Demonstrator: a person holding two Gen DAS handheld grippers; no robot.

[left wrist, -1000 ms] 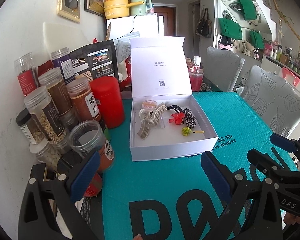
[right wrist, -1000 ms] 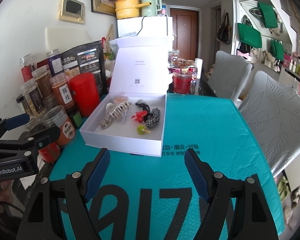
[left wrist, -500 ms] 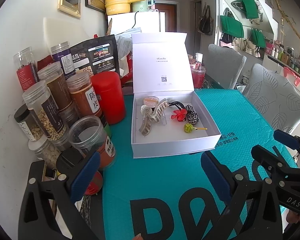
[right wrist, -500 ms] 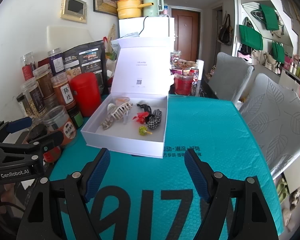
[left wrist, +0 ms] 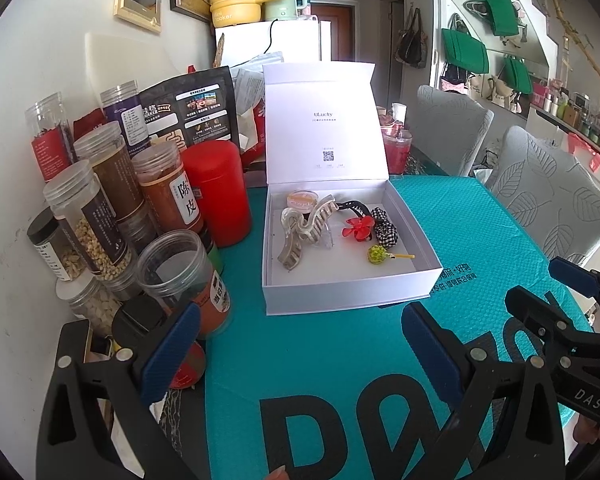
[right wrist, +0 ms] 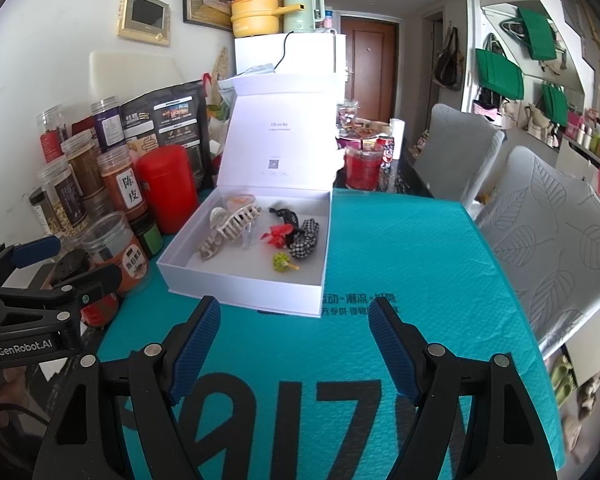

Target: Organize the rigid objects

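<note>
A white gift box (left wrist: 340, 292) stands on the teal mat with its lid propped upright. Inside lie a beige claw clip (left wrist: 300, 232), a red flower clip (left wrist: 356, 228), a checked bow (left wrist: 384, 228), a green ball pin (left wrist: 376, 255) and a small round orange tin (left wrist: 302, 200). My left gripper (left wrist: 296, 320) hovers open just in front of the box with nothing between its fingers. My right gripper (right wrist: 296, 312) is also open and empty, just short of the box's (right wrist: 244, 288) front wall. The claw clip (right wrist: 230, 232) lies at the box's left.
Several spice jars (left wrist: 100, 216), a red canister (left wrist: 218, 192) and a black pouch (left wrist: 188, 112) crowd the left side by the wall. A red drink cup (right wrist: 362, 168) stands behind the box. Two grey chairs (right wrist: 560, 232) line the mat's (right wrist: 400, 248) right edge.
</note>
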